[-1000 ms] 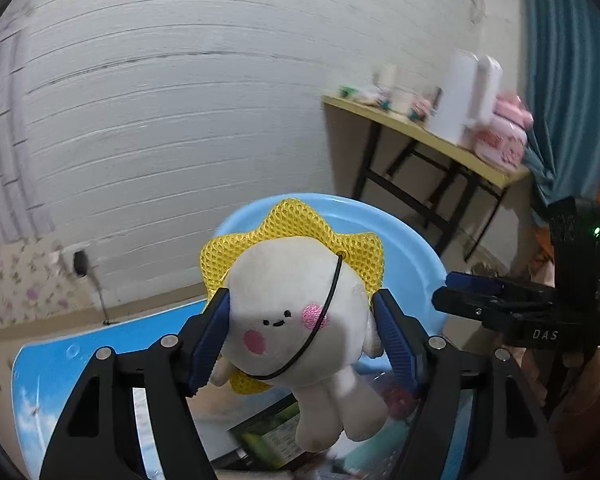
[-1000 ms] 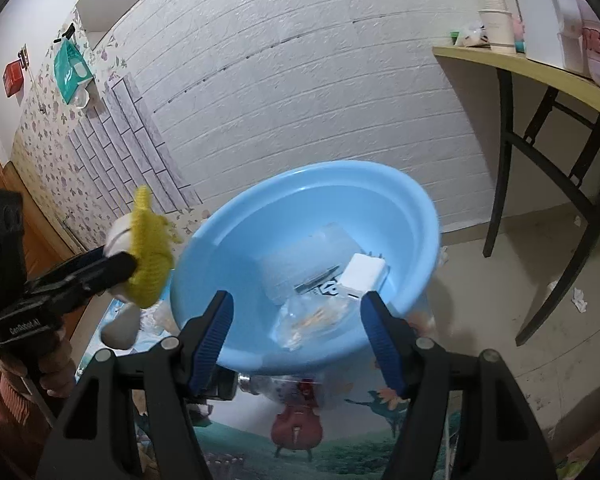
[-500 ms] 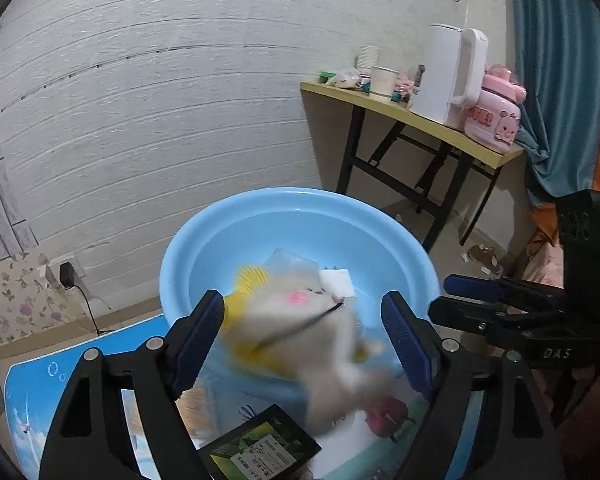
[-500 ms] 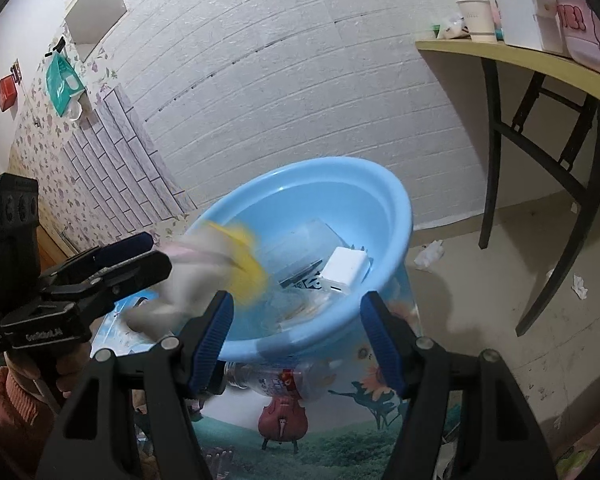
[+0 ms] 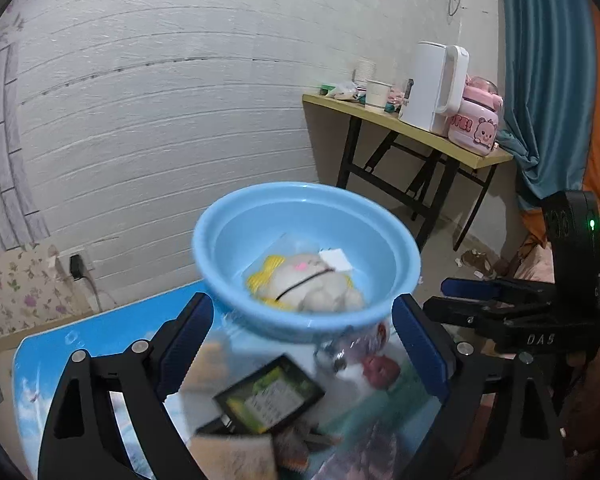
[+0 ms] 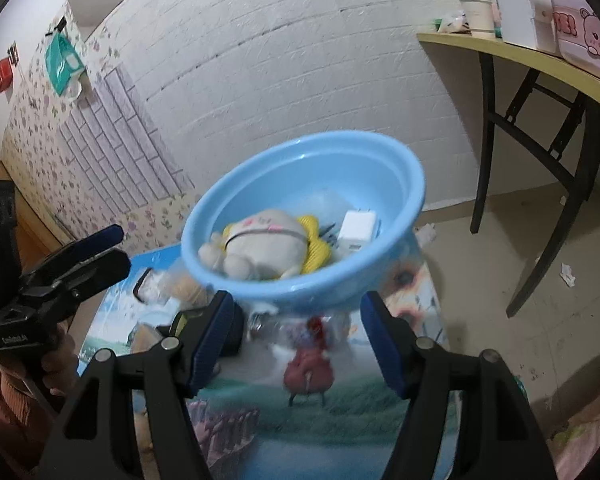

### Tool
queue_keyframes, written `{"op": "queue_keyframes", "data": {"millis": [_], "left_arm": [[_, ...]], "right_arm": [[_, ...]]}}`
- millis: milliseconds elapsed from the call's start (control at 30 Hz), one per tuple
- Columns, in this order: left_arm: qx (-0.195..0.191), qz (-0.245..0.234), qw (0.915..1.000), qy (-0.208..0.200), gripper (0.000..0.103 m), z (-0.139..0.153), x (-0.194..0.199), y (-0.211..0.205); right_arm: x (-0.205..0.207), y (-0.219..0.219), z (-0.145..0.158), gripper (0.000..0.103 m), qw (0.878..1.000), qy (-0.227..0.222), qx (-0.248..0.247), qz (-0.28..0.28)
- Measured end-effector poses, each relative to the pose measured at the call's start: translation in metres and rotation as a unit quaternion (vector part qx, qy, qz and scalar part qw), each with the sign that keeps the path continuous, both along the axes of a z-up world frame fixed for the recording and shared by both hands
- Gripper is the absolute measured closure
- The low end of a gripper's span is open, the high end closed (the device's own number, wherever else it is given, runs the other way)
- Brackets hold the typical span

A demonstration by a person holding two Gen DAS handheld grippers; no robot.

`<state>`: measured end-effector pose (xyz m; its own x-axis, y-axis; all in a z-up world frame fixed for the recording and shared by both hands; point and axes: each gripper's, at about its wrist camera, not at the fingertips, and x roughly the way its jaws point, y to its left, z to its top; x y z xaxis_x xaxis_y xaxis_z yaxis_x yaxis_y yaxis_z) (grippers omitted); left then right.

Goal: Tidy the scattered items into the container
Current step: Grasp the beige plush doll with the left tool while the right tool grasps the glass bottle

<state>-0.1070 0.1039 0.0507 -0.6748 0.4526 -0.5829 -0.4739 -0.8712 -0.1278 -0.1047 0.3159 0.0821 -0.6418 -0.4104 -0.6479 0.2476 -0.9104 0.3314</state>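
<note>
A light blue basin (image 5: pixel 260 208) stands at the far end of a picture-printed table. A white plush toy with a yellow mesh ruff (image 5: pixel 312 284) lies inside it, beside a white charger block (image 5: pixel 336 259) and a clear bag. In the right wrist view the basin (image 6: pixel 380 168) holds the plush (image 6: pixel 264 236) on its side. My left gripper (image 5: pixel 302 344) is open and empty in front of the basin. My right gripper (image 6: pixel 296 344) is open and empty, also short of the basin. A clear plastic bottle (image 5: pixel 352 352) and a black-framed green packet (image 5: pixel 270 396) lie on the table.
The table top (image 6: pixel 320 432) carries more loose items near its left side (image 6: pixel 172 288). A yellow side table (image 5: pixel 416 128) with a white kettle (image 5: pixel 432 84), cups and a pink pot stands to the right. A white brick wall is behind. The right gripper shows at the right of the left wrist view (image 5: pixel 476 292).
My left gripper opened and let go of the plush toy, which dropped into the basin. The left gripper has pulled back from the basin. The right gripper stayed open.
</note>
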Motion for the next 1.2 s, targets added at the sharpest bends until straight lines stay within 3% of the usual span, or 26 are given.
{"op": "queue_keyframes", "data": {"millis": [367,533,667,1200], "left_arm": [[0.008,0.014,0.9998,-0.012,0.010,-0.017,0.067,-0.057],[0.032,0.017,0.9986,-0.038,0.009,-0.034,0.096,-0.075],[0.018,0.011,0.9983,-0.053,0.008,-0.053,0.118,-0.081],[-0.007,0.001,0.9943,-0.106,0.008,-0.101,0.123,-0.068]], "right_arm": [[0.046,-0.042,-0.011,0.037,0.999,-0.034,0.008,0.034],[0.059,-0.056,-0.017,0.037,0.997,-0.042,0.025,0.052],[0.064,-0.056,-0.016,0.037,0.997,-0.044,0.027,0.052],[0.048,-0.038,-0.032,0.037,0.997,-0.061,0.034,0.018]]}}
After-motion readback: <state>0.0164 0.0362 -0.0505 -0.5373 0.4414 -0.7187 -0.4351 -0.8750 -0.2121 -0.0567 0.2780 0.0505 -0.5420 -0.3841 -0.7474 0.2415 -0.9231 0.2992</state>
